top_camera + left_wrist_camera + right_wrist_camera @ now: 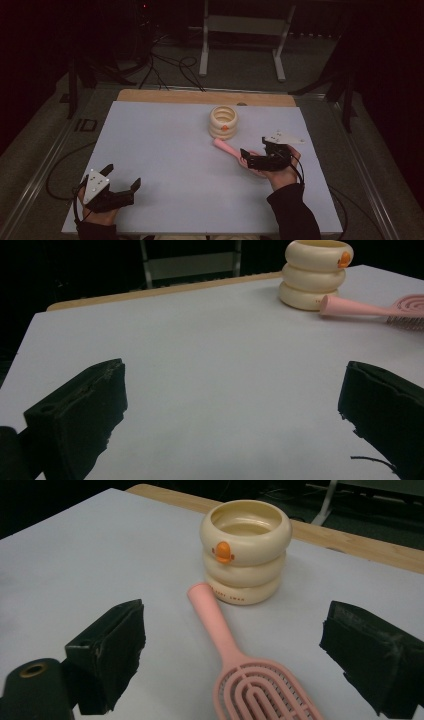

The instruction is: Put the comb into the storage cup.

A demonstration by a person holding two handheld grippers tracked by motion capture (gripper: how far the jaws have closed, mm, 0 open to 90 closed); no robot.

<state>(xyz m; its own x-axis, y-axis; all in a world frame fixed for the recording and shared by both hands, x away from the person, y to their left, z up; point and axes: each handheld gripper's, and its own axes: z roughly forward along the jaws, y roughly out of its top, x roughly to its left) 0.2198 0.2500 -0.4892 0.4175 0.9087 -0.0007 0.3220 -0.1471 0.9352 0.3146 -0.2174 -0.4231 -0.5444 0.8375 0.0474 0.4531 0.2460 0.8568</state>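
Pink plastic hairbrush [240,670]: light, stiff, slick.
We straddle its head below the cream holder [246,550], right gripper [240,655] released; grip the handle.

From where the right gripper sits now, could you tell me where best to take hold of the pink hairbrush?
Probably the handle of the pink hairbrush: it is slim and straight, lying flat with its tip near the cream holder. The right gripper already has its open jaws either side of the brush; come down from above, closing across the handle below the wide head.
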